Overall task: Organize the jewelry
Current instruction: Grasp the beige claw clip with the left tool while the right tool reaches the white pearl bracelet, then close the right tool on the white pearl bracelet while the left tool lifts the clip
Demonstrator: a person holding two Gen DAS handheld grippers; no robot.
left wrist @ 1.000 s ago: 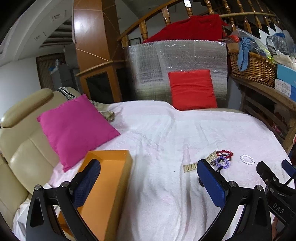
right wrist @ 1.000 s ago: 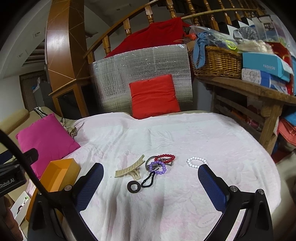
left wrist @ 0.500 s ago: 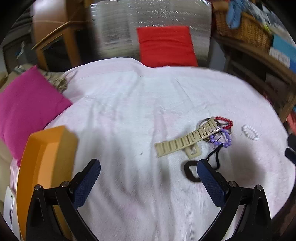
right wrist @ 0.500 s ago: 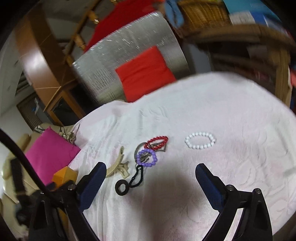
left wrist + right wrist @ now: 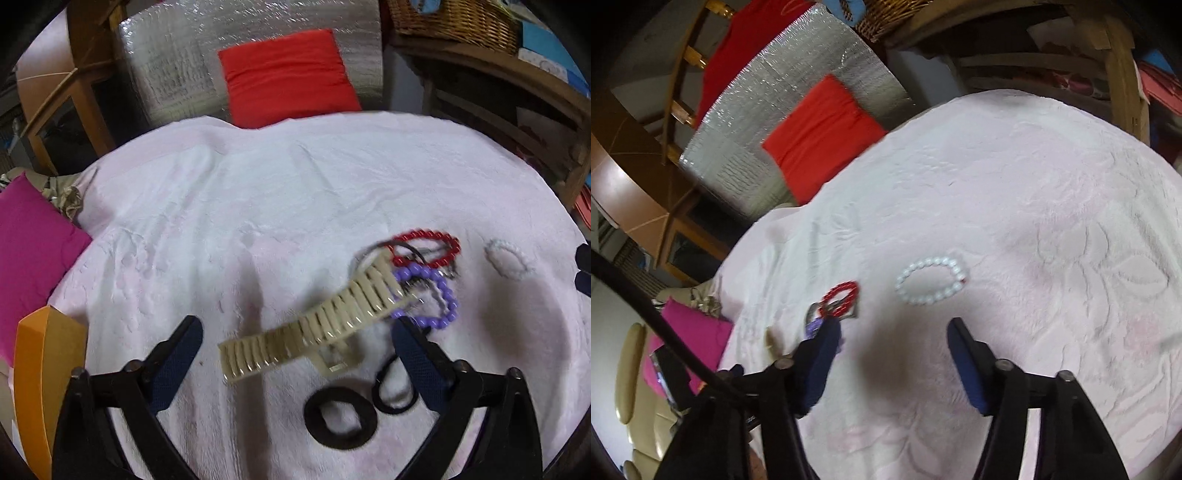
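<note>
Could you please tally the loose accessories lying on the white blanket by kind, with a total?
Beaded bracelets: 3 — red, purple, white
Hair claw clips: 1, beige
Black hair ties: 2 — thick, thin
Total: 6

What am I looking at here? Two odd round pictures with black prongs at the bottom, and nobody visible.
Each picture comes from a fisheye camera mounted on a handheld gripper; a person holds one in each hand. The black prongs with blue pads are that gripper's two fingers. The left gripper is open above a beige hair clip, holding nothing. The right gripper is also open and empty, pointed at a white bracelet. Everything lies on a pale blanket: also a red bracelet, a purple bracelet, a black ring and a black hair tie. An orange box stands at the left.
</note>
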